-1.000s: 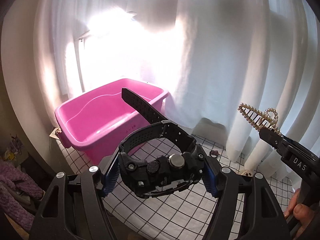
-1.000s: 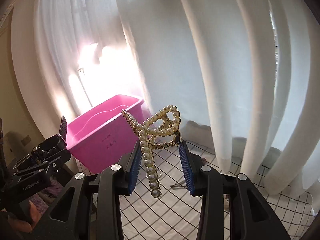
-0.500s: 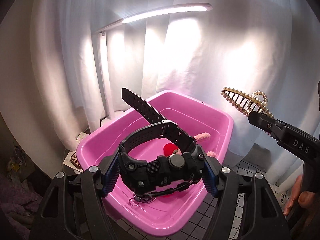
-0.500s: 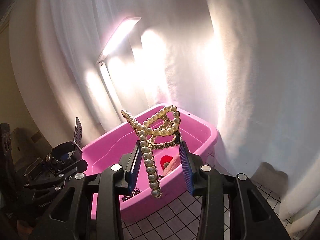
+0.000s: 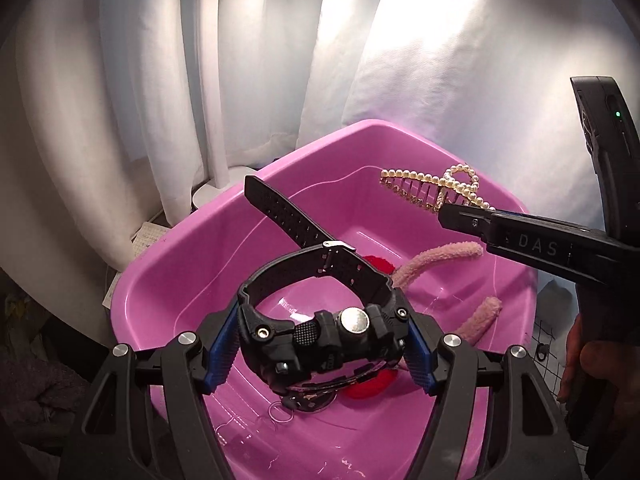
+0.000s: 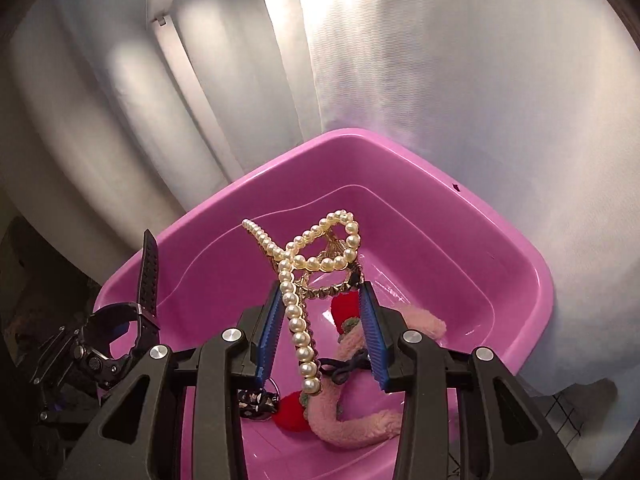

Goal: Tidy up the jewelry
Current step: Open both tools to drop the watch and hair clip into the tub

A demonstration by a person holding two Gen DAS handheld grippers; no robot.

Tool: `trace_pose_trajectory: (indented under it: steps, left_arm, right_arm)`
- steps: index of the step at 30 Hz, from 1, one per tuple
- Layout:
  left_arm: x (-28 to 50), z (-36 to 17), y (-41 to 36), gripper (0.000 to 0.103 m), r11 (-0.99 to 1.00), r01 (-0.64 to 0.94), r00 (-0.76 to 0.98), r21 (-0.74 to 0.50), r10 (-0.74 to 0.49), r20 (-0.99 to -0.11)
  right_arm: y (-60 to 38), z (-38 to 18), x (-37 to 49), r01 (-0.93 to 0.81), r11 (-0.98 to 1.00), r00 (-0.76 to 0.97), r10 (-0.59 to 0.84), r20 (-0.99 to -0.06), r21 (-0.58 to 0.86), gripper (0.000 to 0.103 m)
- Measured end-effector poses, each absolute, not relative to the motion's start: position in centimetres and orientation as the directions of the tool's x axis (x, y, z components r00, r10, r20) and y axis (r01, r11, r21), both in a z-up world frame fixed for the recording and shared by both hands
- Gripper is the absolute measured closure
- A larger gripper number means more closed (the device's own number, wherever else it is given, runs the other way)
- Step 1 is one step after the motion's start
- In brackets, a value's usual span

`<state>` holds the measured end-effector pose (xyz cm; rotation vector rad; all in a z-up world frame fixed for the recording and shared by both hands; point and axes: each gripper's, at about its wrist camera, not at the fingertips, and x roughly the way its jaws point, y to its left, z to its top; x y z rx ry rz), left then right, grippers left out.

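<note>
My left tongs (image 5: 316, 348) clench the black watch (image 5: 320, 320) by its case | right tongs (image 6: 320, 332) grip the pearl hair claw (image 6: 308, 272) at 2 o'clock | both over the pink tub (image 5: 168, 264), positioned for dropping in.

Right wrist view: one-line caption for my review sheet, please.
Right gripper holds a pearl hair claw above the pink tub; left gripper carries a black watch alongside.
</note>
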<state>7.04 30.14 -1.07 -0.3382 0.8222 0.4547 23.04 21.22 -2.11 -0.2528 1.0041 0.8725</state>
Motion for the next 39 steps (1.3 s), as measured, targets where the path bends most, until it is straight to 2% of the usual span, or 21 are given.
trace_pose_trajectory:
  steps: [12,13,14,15,16,39]
  left_arm:
    - [8.0,-3.1,31.2,0.035,0.85,-0.513,0.531,-0.119,0.206,-0.822]
    - [8.0,-3.0,31.2,0.034,0.85,-0.513,0.536,-0.118,0.21,-0.817]
    - [7.9,-2.8,31.2,0.023,0.848,-0.519,0.536,-0.106,0.226,-0.813]
    - [7.7,-2.5,31.3,0.01,0.846,-0.524,0.537,-0.098,0.239,-0.809]
    - [7.6,-2.2,31.4,0.008,0.844,-0.527,0.545,-0.103,0.242,-0.803]
    - [4.4,-0.3,29.9,0.008,0.83,-0.553,0.559,-0.074,0.303,-0.772]
  right_arm:
    - [23.9,-5.2,24.9,-0.722,0.673,0.196,0.421,-0.886,0.16,0.066]
    - [23.9,-5.2,25.0,-0.719,0.675,0.195,0.424,-0.884,0.165,0.062]
    - [23.7,-5.1,25.0,-0.715,0.678,0.196,0.429,-0.882,0.171,0.05]
    - [23.7,-5.0,25.1,-0.71,0.682,0.2,0.432,-0.879,0.174,0.045]
    - [23.6,-4.8,25.1,-0.708,0.685,0.205,0.434,-0.877,0.173,0.041]
    - [21.5,-3.0,22.5,-0.711,0.683,0.239,0.457,-0.857,0.166,0.041]
